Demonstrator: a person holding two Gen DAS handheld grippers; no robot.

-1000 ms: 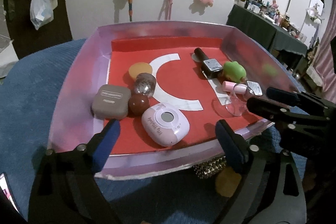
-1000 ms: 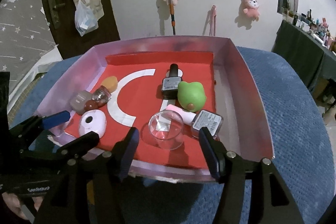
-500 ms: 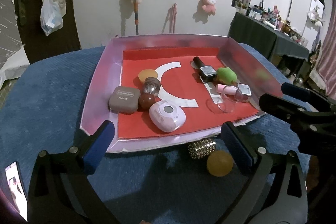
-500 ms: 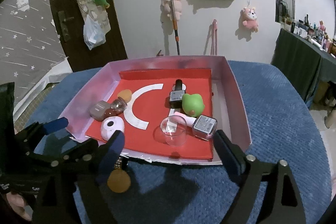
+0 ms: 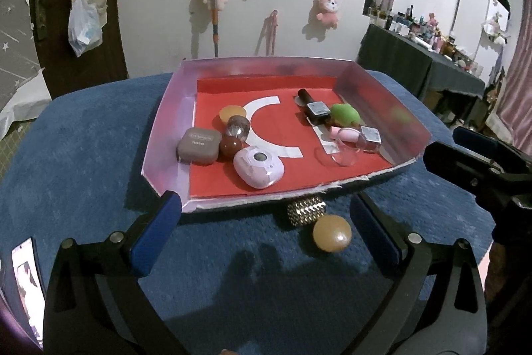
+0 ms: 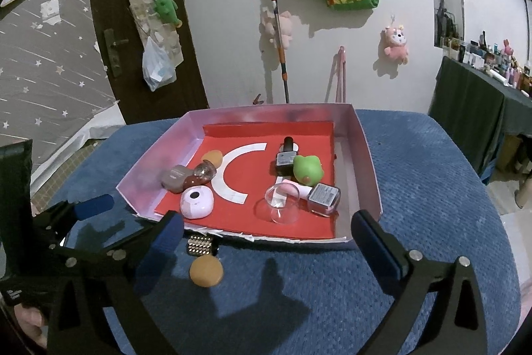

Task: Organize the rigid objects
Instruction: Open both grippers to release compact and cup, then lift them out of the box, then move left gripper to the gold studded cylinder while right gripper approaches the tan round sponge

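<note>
The tray (image 6: 362,155) sits mid-frame on the blue tabletop (image 6: 432,222), with its load in two clusters. In the left cluster are five things: a taupe case (image 5: 199,146), a brown ball (image 5: 231,147), a glassy ball (image 5: 237,128), an orange puff (image 5: 232,113) and a pink case (image 5: 259,166). In the right cluster are five more: a dark bottle (image 5: 314,108), a green toy (image 5: 345,114), a pink bottle (image 5: 357,137) with a square cap, a clear cup (image 6: 282,203) lying on its side, and a second, square-capped jar (image 6: 323,198), which only the right view shows apart from the rest.

A second ago both pairs of tongs were close over the tray's near edge and the cup stood between the right pair. Now the tray looks smaller and farther off in both views, and the cup lies clear of them. The right tongs (image 6: 266,242) have just been opening and stand wide with nothing between them; the left tongs (image 5: 266,218) are also wide and empty. This suggests that the cup has been set down and that both hands are free for the next pick.

Two things remain outside the tray, in the lower middle of each view: one studded piece (image 5: 305,210) touching the near wall, and one amber ball (image 5: 332,233) just in front of it. These are probably the next things to be picked up.
</note>
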